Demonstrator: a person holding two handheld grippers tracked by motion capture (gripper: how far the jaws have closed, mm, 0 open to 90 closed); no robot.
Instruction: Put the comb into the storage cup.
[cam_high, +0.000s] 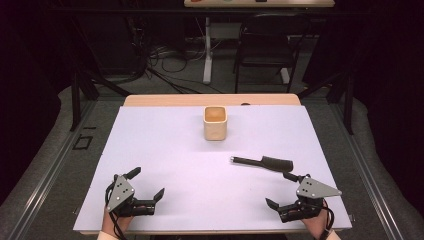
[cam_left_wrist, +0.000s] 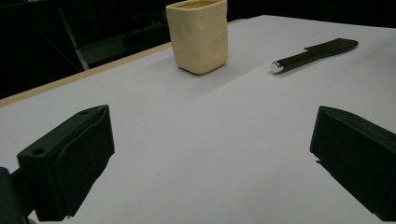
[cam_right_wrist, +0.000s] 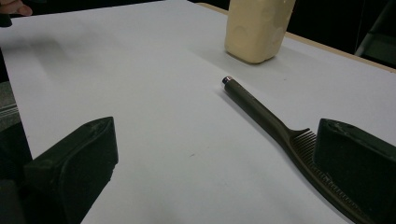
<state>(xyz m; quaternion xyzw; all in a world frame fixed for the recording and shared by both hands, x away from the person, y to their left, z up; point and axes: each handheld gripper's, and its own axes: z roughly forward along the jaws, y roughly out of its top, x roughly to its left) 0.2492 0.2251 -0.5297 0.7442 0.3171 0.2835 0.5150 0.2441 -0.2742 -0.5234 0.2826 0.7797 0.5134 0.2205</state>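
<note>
Jaws of the right gripper (cam_high: 286, 189) are standing spread wide with nothing between them; I am reading them as released. In the right gripper view the dark comb (cam_right_wrist: 280, 133) is lying flat on the white table cover (cam_right_wrist: 154, 70), its toothed end passing just beside and partly behind the jaw at the right of that view, its handle running away toward the cup, metal tip farthest from the jaws. I cannot tell whether that jaw is touching the teeth. From the high view, the comb (cam_high: 263, 162) is sitting just ahead of the right gripper, handle tip pointing left.

Left gripper (cam_high: 148, 184) is also resting released near the front left of the cover, jaws splayed and holding nothing. In its own view the comb (cam_left_wrist: 317, 52) is lying well apart, far off to the right.

I am noting the cream cup (cam_high: 215, 123) upright near the far middle of the cover, beyond the comb and apart from it.
</note>
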